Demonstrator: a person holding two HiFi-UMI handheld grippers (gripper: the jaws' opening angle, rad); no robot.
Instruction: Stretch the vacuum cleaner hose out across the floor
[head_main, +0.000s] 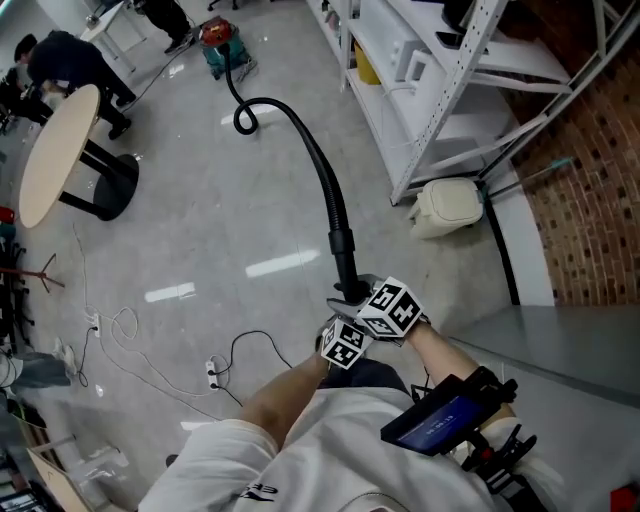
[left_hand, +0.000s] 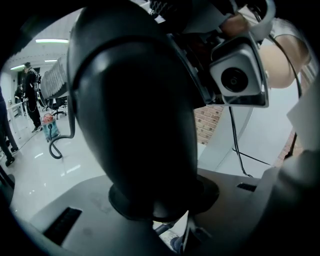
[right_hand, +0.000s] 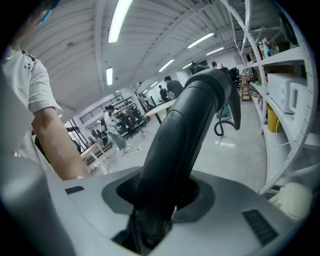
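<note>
**Head view:** A person is gripping the rigid black end of the hose with both tools low in the frame. The left gripper and the right gripper are sitting close together on the tube, their marker cubes side by side. From there the hose is running away across the grey floor and curling into one small loop before reaching the red-topped vacuum cleaner at the far end. White shelving is standing along the right, with a brick wall beyond it.

**Left gripper view:** The dark hose end is filling most of the picture. The grey fingers are clenching on it from either side. The right gripper's camera housing is showing at upper right. Far off at left, the vacuum cleaner is standing on the shiny floor with the looped hose just beside it.

**Right gripper view:** The fingers are grasping the same black tube, which is rising between them and bending to the right. Past the bend, the loop of hose is lying on the floor near the shelving. Several people are standing among benches in the background.
</note>
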